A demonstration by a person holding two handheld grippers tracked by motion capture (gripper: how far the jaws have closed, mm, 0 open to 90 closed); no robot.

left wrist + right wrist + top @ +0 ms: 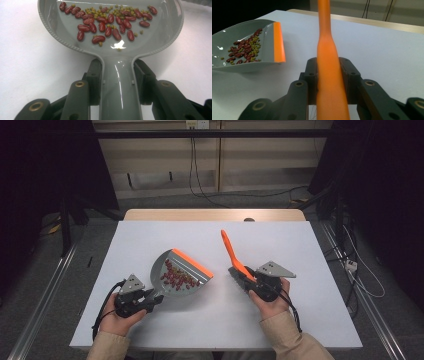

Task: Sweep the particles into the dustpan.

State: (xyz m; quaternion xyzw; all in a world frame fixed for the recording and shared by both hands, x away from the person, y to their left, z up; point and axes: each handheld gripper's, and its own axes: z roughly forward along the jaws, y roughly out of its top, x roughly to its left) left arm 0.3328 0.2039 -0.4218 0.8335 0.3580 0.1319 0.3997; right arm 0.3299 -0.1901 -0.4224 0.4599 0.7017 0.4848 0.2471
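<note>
A: We start nearest us, with our left gripper (pixel 150 302) just beside the near edge of the white tabletop (pixel 150 240). Its black jaws are clamped on the handle of the grey plastic dustpan with the orange lip (pixel 120 82), one pad on each side.

B: Confirmed from the left gripper view: both pads press flat against that handle. The pan lies on the tabletop, reaching away from that near edge.

A: Our right gripper (pixel 247 279) is also near that edge, over to the right, well apart from the dustpan. It is closed on the orange plastic brush handle (pixel 329 75).

B: Tight squeeze there too, both pads are on the handle. The handle rises at a slant toward the far side of the tabletop, and dark bristles (pixel 236 276) sit low beside the gripper, close to the surface.

A: Moving farther in, the pan holds a heap of red kidney beans (pixel 107 22) mixed with small green beans (pixel 113 11).

B: They lie mostly toward the orange lip (pixel 279 42), the pan's far end. Beyond it we see bare white tabletop up to its wooden far edge (pixel 215 215).
</note>
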